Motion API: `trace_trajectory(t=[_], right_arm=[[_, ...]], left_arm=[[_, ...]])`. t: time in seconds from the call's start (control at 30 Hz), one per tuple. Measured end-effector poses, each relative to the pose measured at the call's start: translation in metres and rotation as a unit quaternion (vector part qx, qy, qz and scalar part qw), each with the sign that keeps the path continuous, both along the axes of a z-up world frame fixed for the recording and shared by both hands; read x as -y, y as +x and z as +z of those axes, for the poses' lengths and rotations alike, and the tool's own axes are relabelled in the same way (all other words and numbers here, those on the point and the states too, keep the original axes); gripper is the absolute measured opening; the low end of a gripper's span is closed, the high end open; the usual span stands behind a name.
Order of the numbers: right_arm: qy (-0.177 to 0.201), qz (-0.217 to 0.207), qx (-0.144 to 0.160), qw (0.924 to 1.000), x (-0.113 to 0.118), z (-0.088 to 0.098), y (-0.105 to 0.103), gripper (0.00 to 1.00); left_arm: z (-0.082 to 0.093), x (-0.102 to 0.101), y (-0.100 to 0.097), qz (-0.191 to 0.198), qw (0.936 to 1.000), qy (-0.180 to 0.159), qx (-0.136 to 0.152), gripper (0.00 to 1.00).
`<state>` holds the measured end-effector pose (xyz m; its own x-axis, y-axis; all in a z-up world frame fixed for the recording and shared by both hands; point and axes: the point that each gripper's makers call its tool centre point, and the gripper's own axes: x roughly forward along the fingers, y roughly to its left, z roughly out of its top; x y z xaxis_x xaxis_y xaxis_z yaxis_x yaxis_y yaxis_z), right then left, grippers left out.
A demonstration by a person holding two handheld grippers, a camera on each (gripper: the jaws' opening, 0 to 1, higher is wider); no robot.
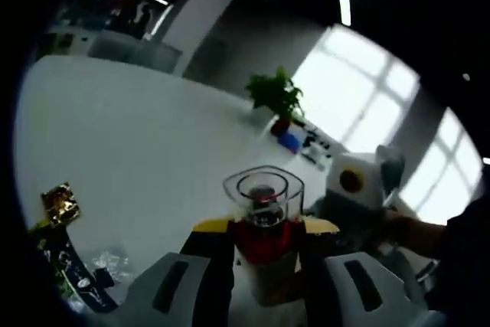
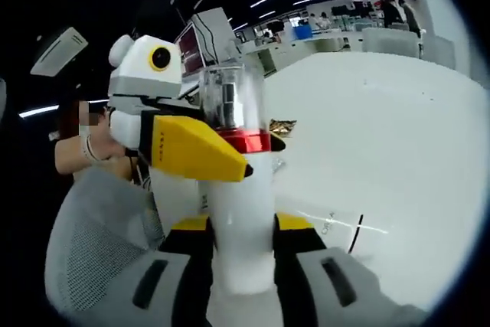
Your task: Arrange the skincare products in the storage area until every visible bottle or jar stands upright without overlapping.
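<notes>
Right gripper view: both tools (image 2: pixel 243 262) clamp bottle (image 2: pixel 241 212), base hidden.

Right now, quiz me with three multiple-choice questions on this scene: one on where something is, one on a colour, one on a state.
1. Where does the gold packet lie?
A. on the white table
B. in a gripper
C. on top of the bottle

2. What colour is the band under the bottle's clear cap?
A. blue
B. red
C. green

3. The right gripper is:
A. open
B. shut on the bottle
C. shut on the gold packet

Answers:
1 A, the packet rests flat on the table.
2 B, a red ring sits below the cap.
3 B, its jaws press on the bottle's white body.
</notes>
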<state>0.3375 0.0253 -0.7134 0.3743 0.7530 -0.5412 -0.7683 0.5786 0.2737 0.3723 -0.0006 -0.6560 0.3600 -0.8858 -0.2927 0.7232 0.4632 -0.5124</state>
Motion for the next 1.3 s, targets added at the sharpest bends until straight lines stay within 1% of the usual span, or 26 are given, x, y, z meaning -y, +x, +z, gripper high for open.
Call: trace_trajectory(t=[0.17,0.2,0.27,0.4,0.5,0.57,0.73,0.83,0.9,0.93,1.0,1.07,1.2,1.3], right_arm=[[-0.005,-0.009,0.015,0.9998,0.005,0.0,0.002,0.31],[-0.009,-0.017,0.022,0.9996,0.008,0.001,0.004,0.32],[-0.014,-0.023,0.027,0.9993,0.014,0.001,0.005,0.33],[-0.018,-0.029,0.032,0.9989,0.02,0.0,0.004,0.33],[-0.02,-0.026,0.036,0.9988,0.021,-0.002,0.003,0.32],[-0.02,-0.014,0.036,0.999,0.02,-0.003,0.001,0.28],[-0.027,-0.005,0.044,0.9987,0.021,-0.01,0.007,0.27],[-0.025,-0.003,0.054,0.9983,0.021,-0.01,0.014,0.27],[-0.027,0.006,0.063,0.9976,0.021,-0.01,0.017,0.26],[-0.027,0.004,0.063,0.9976,0.021,-0.01,0.019,0.26],[-0.031,0.008,0.078,0.9965,0.021,-0.01,0.026,0.26],[-0.032,0.009,0.084,0.9959,0.021,-0.011,0.032,0.26],[-0.031,0.017,0.106,0.9938,0.019,-0.011,0.043,0.25],[-0.031,0.027,0.116,0.9924,0.019,-0.011,0.049,0.25]], left_arm=[[0.002,0.004,-0.004,0.003,1.0,0.003,0.004,0.28],[0.002,0.005,-0.004,0.005,0.9999,0.007,0.008,0.28],[0.0,0.004,-0.002,0.013,0.9996,0.019,0.017,0.28],[-0.002,0.006,-0.005,0.013,0.9992,0.029,0.022,0.28],[-0.004,0.009,-0.006,0.007,0.9986,0.04,0.032,0.28],[-0.005,0.012,-0.008,0.001,0.9979,0.05,0.041,0.28],[-0.008,0.013,-0.007,-0.006,0.9964,0.068,0.05,0.28],[-0.008,0.01,0.0,-0.007,0.9957,0.075,0.055,0.28],[-0.008,0.009,0.005,-0.01,0.9948,0.081,0.06,0.28],[-0.008,0.009,0.007,-0.01,0.9945,0.082,0.064,0.28],[-0.007,0.008,0.011,-0.01,0.9932,0.089,0.075,0.28],[-0.006,0.009,0.013,-0.012,0.9915,0.097,0.086,0.28],[-0.006,0.007,0.02,-0.011,0.9899,0.106,0.094,0.28],[-0.006,0.005,0.029,-0.005,0.9883,0.111,0.104,0.28]])
